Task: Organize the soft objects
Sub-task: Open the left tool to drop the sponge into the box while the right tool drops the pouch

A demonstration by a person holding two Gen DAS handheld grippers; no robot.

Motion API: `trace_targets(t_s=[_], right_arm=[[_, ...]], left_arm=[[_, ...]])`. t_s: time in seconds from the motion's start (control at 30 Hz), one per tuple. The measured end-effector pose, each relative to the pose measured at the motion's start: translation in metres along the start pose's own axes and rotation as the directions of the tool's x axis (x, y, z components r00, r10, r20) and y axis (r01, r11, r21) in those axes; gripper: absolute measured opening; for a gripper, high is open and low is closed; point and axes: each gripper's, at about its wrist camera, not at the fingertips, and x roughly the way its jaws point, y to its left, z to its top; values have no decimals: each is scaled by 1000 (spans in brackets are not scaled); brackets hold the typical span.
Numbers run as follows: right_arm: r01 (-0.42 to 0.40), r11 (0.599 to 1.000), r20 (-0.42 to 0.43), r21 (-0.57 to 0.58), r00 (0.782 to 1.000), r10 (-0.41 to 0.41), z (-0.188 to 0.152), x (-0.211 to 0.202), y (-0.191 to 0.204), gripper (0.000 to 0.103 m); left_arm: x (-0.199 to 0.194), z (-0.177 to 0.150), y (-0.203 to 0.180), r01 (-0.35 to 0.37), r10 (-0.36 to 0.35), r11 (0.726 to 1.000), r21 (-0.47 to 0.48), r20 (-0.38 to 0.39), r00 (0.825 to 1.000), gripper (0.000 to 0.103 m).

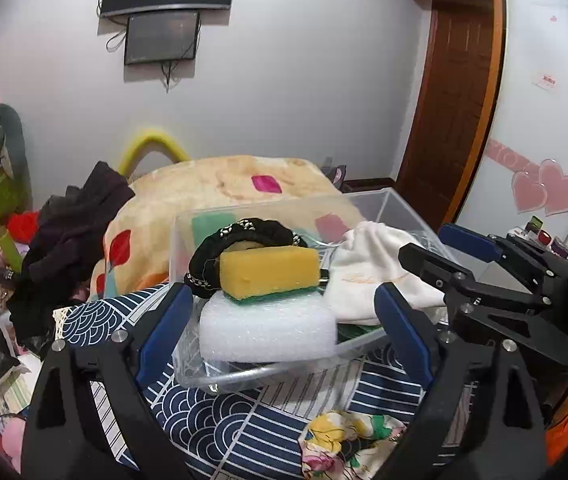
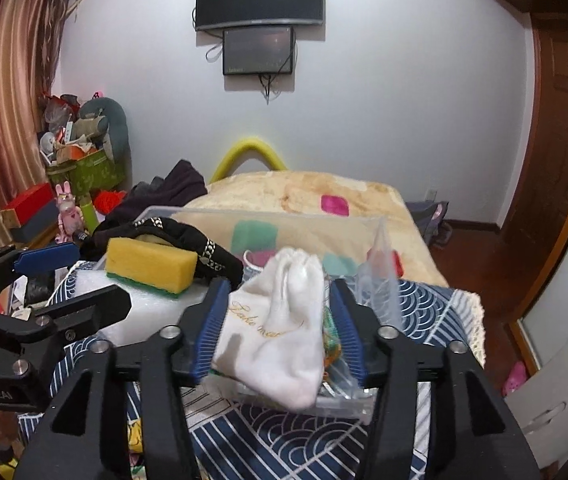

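Sitting on a navy wave-patterned cloth, a clear plastic bin holds the soft things; a white foam block lies at the bin's near left wall, a yellow sponge with a green scouring side rests on top of that block, and a black braided headband with studs curls behind the sponge; a white drawstring pouch with gold script hangs over the bin's near right side, the right gripper clamped on it with both blue pads against the fabric; the left gripper has its jaws spread apart, flanking the bin's near wall level with the foam block, holding nothing; a floral cloth lies on the navy cloth in front of the bin.
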Motion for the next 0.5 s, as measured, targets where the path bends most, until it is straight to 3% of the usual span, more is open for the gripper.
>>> trace_targets(t_s=[0.33,0.5], right_arm=[[-5,1000,101,-19,995,7,-6,-42,0,60],[-12,999,116,-39,993,17,-18,-55,7,61]], left_arm=[[-42,-15,-1,-18,18,1000,10,74,997,102],[-50,-38,1,-20,20,1000,10,48,999,102]])
